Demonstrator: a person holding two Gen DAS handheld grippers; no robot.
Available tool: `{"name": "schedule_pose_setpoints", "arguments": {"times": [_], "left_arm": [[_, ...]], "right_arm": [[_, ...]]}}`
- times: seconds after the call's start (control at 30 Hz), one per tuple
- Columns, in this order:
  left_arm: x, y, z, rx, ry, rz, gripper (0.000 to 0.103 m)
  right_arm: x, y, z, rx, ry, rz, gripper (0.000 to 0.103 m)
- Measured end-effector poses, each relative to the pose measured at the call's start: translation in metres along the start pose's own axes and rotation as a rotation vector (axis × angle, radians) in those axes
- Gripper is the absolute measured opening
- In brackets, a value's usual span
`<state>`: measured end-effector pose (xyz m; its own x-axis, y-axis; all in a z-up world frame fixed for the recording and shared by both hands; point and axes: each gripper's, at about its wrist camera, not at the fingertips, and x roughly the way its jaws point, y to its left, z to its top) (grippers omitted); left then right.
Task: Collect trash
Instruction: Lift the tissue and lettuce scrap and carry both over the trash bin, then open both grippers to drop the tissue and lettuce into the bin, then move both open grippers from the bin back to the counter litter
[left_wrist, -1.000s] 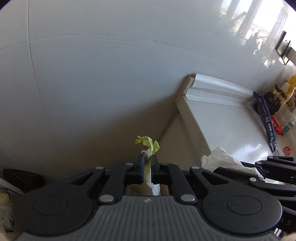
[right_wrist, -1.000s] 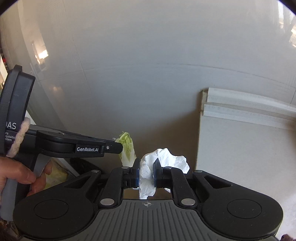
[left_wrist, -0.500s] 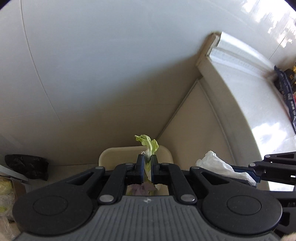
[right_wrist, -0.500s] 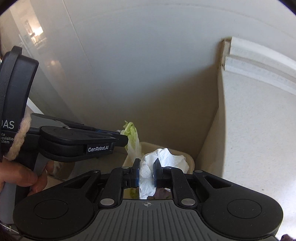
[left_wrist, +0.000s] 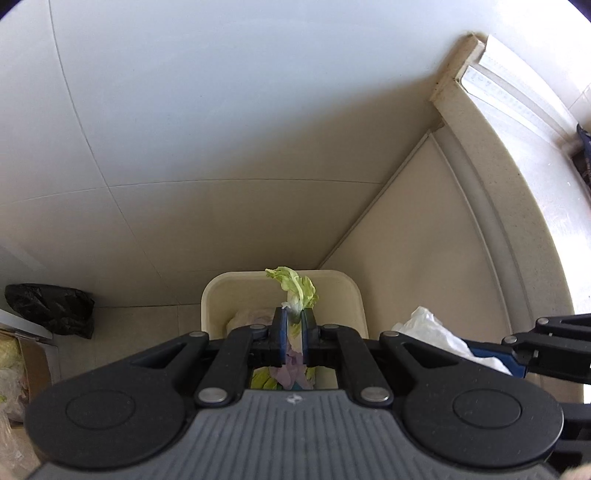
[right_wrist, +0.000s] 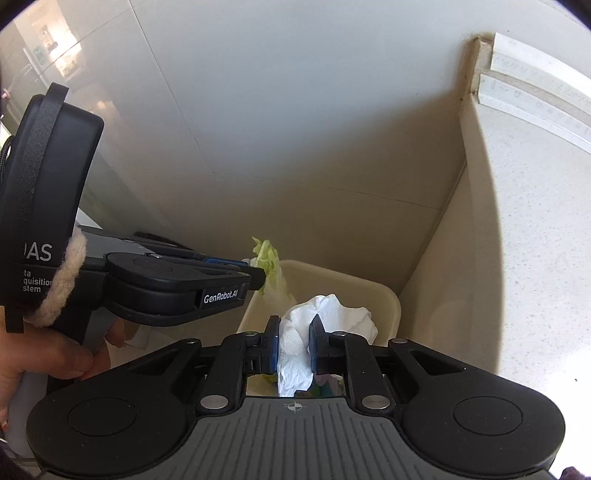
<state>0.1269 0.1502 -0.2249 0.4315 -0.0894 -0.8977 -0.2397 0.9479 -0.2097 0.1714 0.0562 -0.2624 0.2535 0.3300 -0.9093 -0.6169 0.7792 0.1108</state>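
A pale green lettuce leaf (left_wrist: 297, 291) with a white stem stood upright, pinched between closed jaws, its frilled tip curling toward ten o'clock above the cream trash bin (left_wrist: 214, 295). A crumpled white tissue (right_wrist: 325, 321) was likewise clamped, bulging toward one o'clock over the bin's rim (right_wrist: 388, 295). The bin, rectangular with rounded corners, sat on the floor in a corner at six o'clock and already held pale wrappers and green scraps.

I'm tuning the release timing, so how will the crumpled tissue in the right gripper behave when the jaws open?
The crumpled tissue looks light and soft, so it should fall slowly into the bin under it. Its folds bulge around the right gripper, so it may cling briefly.
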Motion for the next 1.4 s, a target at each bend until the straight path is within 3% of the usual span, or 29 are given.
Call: {"name": "schedule_pose_setpoints", "arguments": {"times": [0.53, 0.6, 0.67, 0.73, 0.83, 1.03, 1.13, 1.3, 1.4], "left_arm": [[0.011, 0.009, 0.001, 0.019, 0.017, -0.022, 0.008], [0.010, 0.010, 0.002, 0.025, 0.017, -0.034, 0.016], [0.010, 0.009, 0.002, 0.027, 0.018, -0.022, 0.034], [0.009, 0.012, 0.003, 0.009, 0.017, -0.016, 0.044], [0.009, 0.015, 0.003, -0.013, 0.020, -0.016, 0.048], [0.007, 0.014, 0.005, -0.012, 0.025, -0.019, 0.054], [-0.002, 0.011, 0.004, -0.016, 0.026, -0.024, 0.063], [-0.019, -0.006, -0.003, 0.077, 0.029, -0.039, 0.072], [-0.031, -0.022, -0.004, 0.142, 0.016, -0.043, 0.077]], "right_arm": [[-0.004, -0.007, -0.004, 0.026, -0.035, -0.010, 0.019], [-0.005, -0.008, -0.005, 0.039, -0.038, 0.000, 0.019], [-0.007, -0.010, -0.005, 0.058, -0.034, 0.006, 0.027], [-0.007, -0.014, -0.004, 0.082, -0.037, -0.007, 0.040], [-0.011, -0.020, -0.005, 0.115, -0.052, -0.009, 0.052], [-0.020, -0.027, -0.007, 0.148, -0.072, 0.002, 0.057], [-0.033, -0.025, -0.009, 0.144, -0.088, -0.013, 0.060], [-0.076, -0.024, -0.032, 0.147, -0.192, -0.035, 0.076], [-0.102, -0.032, -0.045, 0.174, -0.232, -0.053, 0.077]]}}
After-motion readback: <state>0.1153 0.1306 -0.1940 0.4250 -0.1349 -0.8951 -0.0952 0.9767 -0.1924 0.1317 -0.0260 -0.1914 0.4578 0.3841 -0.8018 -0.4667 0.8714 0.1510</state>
